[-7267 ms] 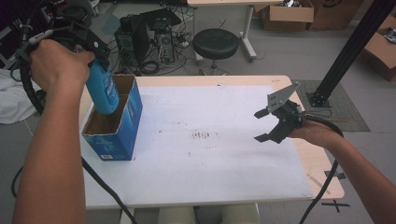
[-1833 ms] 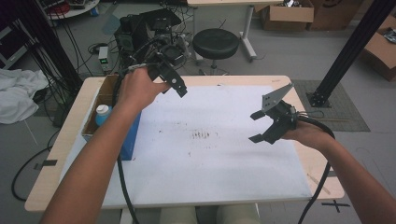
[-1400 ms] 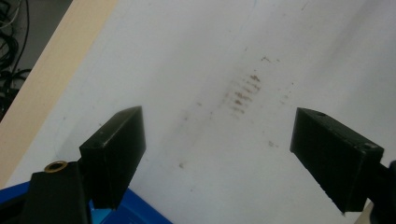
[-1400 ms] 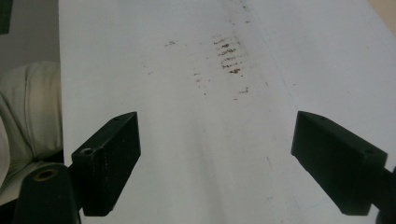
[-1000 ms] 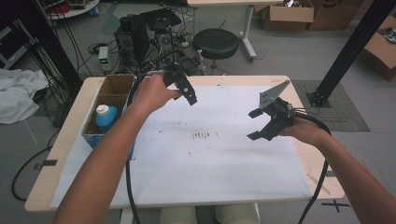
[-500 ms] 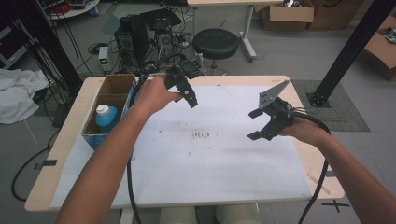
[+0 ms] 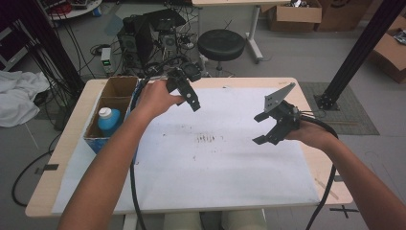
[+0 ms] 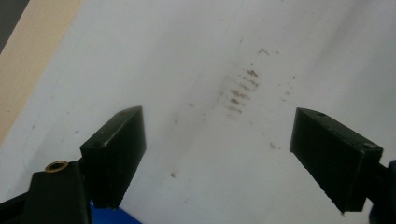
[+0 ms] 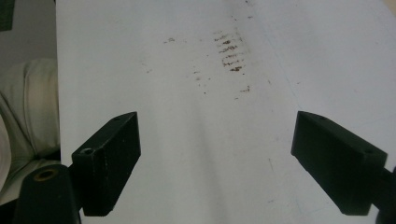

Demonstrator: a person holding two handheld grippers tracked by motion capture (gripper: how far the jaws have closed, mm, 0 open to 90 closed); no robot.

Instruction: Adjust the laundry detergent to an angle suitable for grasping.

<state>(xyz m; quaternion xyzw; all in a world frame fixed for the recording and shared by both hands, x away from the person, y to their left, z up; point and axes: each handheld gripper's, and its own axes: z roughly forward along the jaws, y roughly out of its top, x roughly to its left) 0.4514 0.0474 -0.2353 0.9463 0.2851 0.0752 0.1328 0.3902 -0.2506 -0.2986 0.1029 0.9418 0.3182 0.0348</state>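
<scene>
Since the blue bottle (image 7: pixel 109 120) stands upright inside the near compartment of the cardboard box (image 7: pixel 94 116) at the table's left edge, its white cap up, the putting-away looks done; the far compartment of that box appears empty. Nothing else that would need packing lies on the white sheet (image 7: pixel 210 167) covering the table (image 7: pixel 57 191), so, as far as can be judged, little or no work is left beyond setting the tools to rest.

Just right of the box, the left gripper (image 7: pixel 187 94) hangs above the sheet's far-left part, clear of the box and the bottle. In the left gripper view its jaws stand wide apart with nothing between them, bare paper and a patch of brownish smudges (image 8: pixel 242 88) beneath; a sliver of blue shows at the bottom edge.

Farther right, past those same smudges (image 7: pixel 207 139) at mid-sheet, the right gripper (image 7: pixel 274 125) is held above the sheet's right side, well apart from the left one. Its jaws are likewise spread wide and empty in the right gripper view, with the stained paper (image 9: pixel 229 51) below and the table's near edge at the left.
</scene>
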